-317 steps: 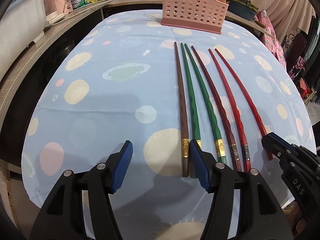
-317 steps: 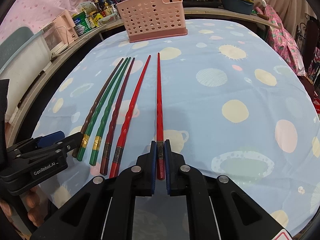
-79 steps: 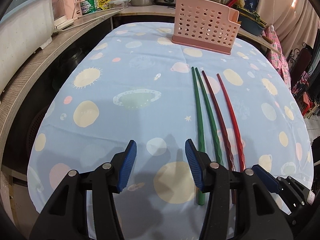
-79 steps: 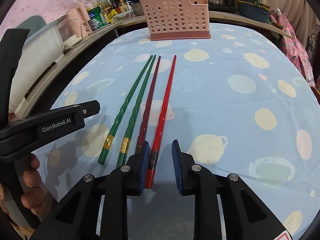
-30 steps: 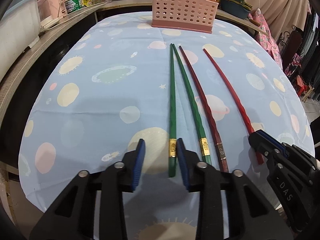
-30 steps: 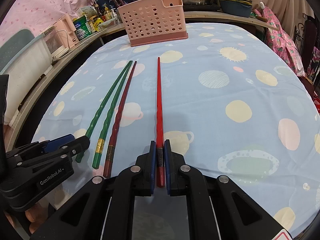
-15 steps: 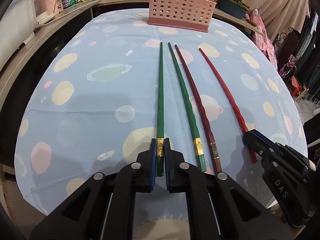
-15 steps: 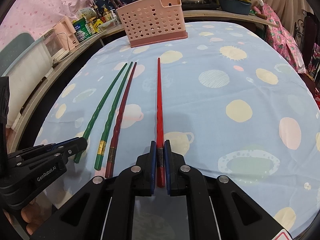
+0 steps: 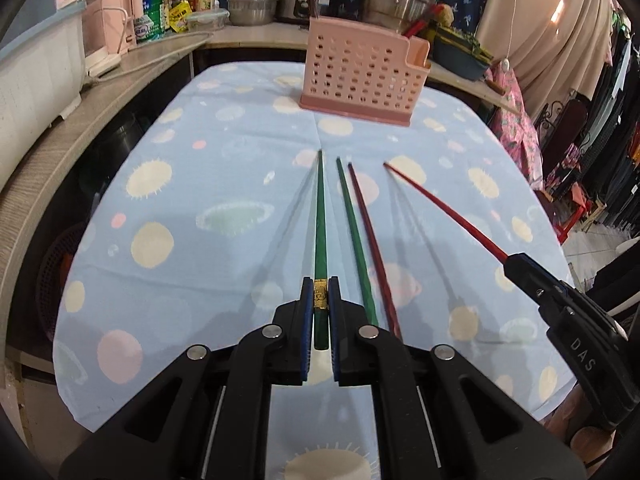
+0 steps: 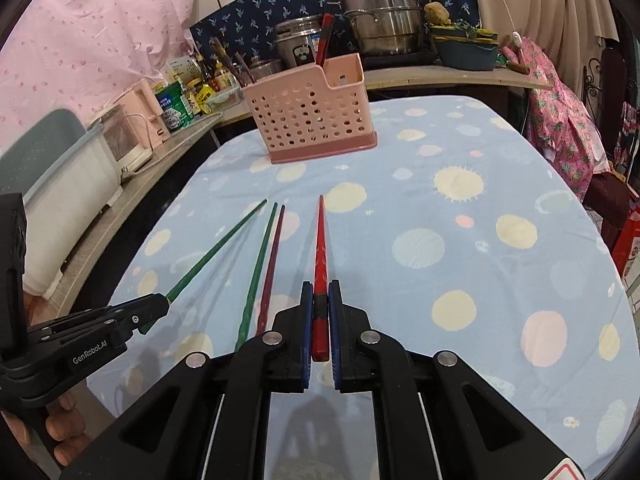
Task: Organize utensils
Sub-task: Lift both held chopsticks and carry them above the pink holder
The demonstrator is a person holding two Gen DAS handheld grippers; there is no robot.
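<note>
Long green chopstick with a gold band [image 9: 320, 240]: clamped at its thick end between the pads of the left gripper [image 9: 320, 312], jaws closed on it. It runs straight ahead from the jaws, tip raised off the blue tablecloth with pale spots [image 9: 200, 184]; its shadow falls apart from it on the cloth.

Long bright red chopstick [image 10: 320, 248]: pinched the same way at its butt end by the right gripper [image 10: 320, 316], jaws closed on it, shaft pointing forward and clear of the cloth.

Between the two sets of jaws, flat on the cloth: a second green chopstick [image 9: 354, 232] and a dark maroon chopstick [image 9: 370, 236], side by side, nearly parallel, close together. Both just right of the left jaws and just left of the right jaws. Neither touched.

Ahead of both jaws, well beyond the chopstick tips: pink perforated plastic utensil caddy [image 10: 308, 112], upright on the far part of the table. A red stick [image 10: 325, 38] and some dark sticks [image 10: 236, 66] stand up behind its rim; whether they sit in the caddy or in something on the counter behind, I cannot tell.

Progress, as I judge it: partway. Two chopsticks in grip and not yet delivered, two more waiting on the cloth. Left to do: carry the held pair forward, drop them tip-down into the caddy, then come back for the green and maroon ones.

Beyond the table: counter with steel pots [image 10: 380, 12], jars and bottles.
</note>
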